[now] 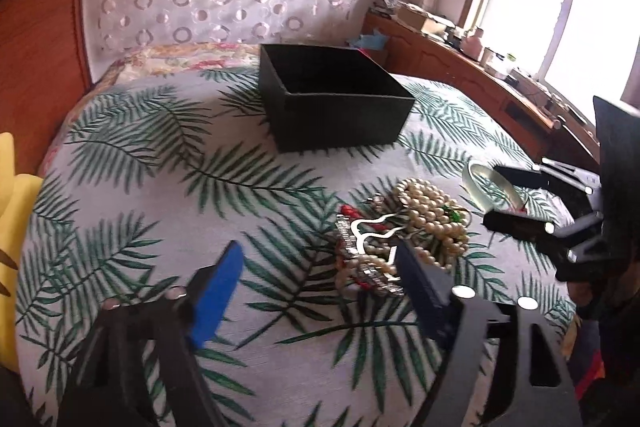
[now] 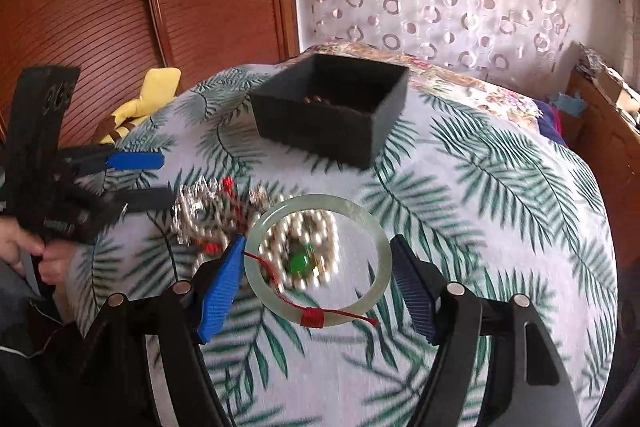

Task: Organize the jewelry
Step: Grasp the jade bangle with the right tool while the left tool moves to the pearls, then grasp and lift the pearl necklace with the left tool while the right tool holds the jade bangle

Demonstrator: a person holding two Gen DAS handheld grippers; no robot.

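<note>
Right gripper [image 2: 316, 283] spread wide around the pale green bangle [image 2: 376, 255], not yet clamped. Left gripper [image 1: 320, 279] also open, empty, beside the tangled jewelry pile [image 1: 404, 227] on the bed [image 1: 140, 187]. Risk of snagging the bangle's red thread [image 2: 316, 317] or dragging pearls along toward the black box [image 2: 332, 111].

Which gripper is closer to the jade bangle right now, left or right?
Right. The right gripper has its open jaws on either side of the jade bangle, not closed on it. The left gripper is open beside the jewelry pile, with the pile between it and the bangle.
</note>
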